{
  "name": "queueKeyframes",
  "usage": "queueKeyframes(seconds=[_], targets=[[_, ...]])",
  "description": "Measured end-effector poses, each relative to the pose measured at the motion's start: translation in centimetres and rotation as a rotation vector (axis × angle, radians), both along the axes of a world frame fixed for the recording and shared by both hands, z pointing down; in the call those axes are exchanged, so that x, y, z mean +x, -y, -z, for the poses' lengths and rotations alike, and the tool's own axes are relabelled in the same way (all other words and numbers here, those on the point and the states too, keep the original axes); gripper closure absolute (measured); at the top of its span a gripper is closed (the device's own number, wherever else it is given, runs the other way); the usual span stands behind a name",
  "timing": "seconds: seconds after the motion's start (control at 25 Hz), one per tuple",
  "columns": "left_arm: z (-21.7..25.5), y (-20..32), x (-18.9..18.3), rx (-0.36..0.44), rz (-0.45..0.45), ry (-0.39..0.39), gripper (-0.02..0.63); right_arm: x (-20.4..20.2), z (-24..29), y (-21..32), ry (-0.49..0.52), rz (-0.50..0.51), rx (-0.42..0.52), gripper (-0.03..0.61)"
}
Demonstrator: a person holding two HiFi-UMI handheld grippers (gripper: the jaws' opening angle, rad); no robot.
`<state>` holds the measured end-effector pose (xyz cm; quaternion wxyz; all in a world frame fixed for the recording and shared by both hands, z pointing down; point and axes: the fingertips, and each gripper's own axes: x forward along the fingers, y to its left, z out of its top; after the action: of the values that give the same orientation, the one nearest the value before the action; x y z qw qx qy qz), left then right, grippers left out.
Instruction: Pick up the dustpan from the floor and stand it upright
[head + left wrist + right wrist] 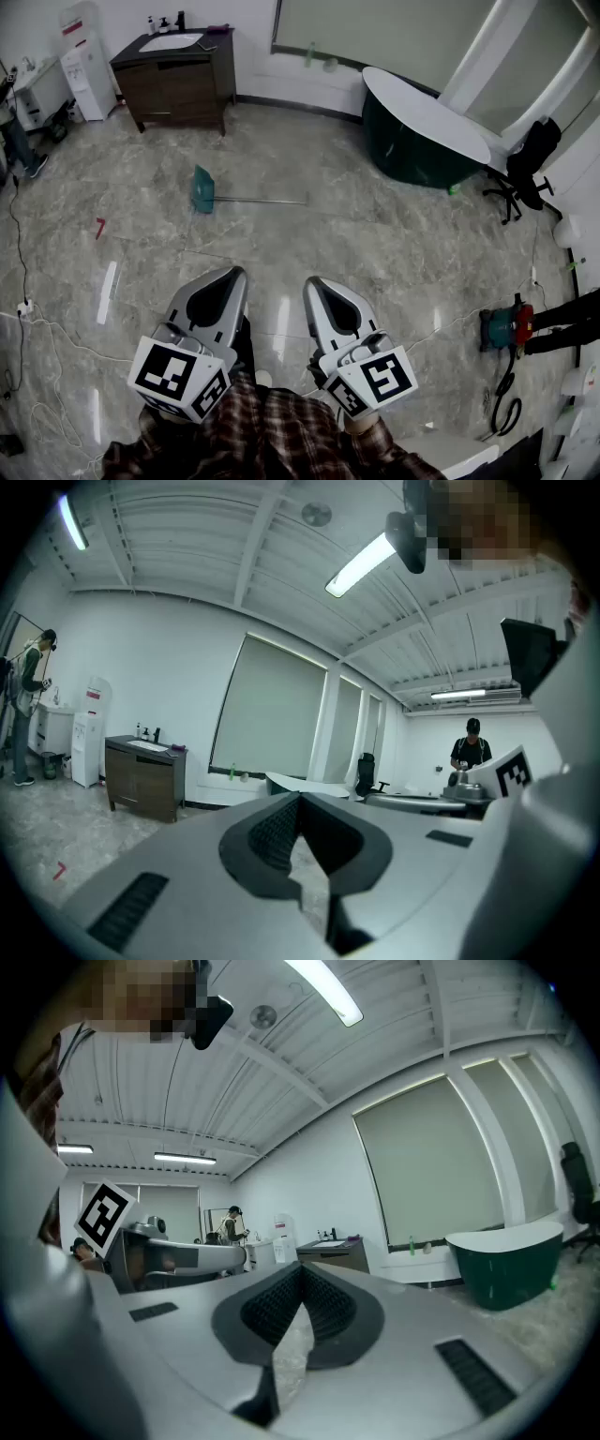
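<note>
Underfoot, glossy marble floor [375, 253], dustpan [203, 189] flat, vanity [178, 80] beyond.

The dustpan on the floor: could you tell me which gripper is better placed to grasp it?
Right, marginally. The dustpan lies ahead of both shut, empty grippers. The free end of its handle lines up with the right gripper, while the left gripper faces the pan head.

Dark vanity cabinet [178, 80] against far wall, white basin [171, 41] on top. White water dispenser [86, 70] just left of cabinet. Green bathtub [417, 131] well right of cabinet; black office chair [530, 164] farther right.
</note>
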<state>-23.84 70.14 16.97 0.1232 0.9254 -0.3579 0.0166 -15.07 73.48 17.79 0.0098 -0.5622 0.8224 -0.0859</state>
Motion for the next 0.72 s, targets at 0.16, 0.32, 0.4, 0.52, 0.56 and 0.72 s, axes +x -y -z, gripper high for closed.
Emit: queueKeyframes(seconds=[0.16,0.32,0.4,0.52,0.56,0.72], targets=[[0.0,5.6,1.5,0.021,-0.04,-0.001,0.603,0.2,0.2,5.9,0.011,0.008,0.015,0.568],[1.2,12.3,1.7,0.059,-0.049,0.0,0.603,0.2,1.5,12.7,0.013,0.007,0.048,0.568],[1.3,15.9,1.2,0.056,-0.051,0.0,0.603,-0.1,1.9,16.4,0.015,0.002,0.052,0.568],[1.5,21.2,0.2,0.057,-0.05,-0.01,0.603,-0.9,2.1,21.5,0.006,-0.004,0.053,0.568],[1.5,22.7,0.0,0.058,-0.053,-0.014,0.603,-1.2,2.1,23.0,0.006,-0.006,0.053,0.568],[0.9,27.0,0.3,0.038,-0.077,-0.013,0.603,-1.1,1.6,27.3,-0.001,-0.028,0.029,0.568]])
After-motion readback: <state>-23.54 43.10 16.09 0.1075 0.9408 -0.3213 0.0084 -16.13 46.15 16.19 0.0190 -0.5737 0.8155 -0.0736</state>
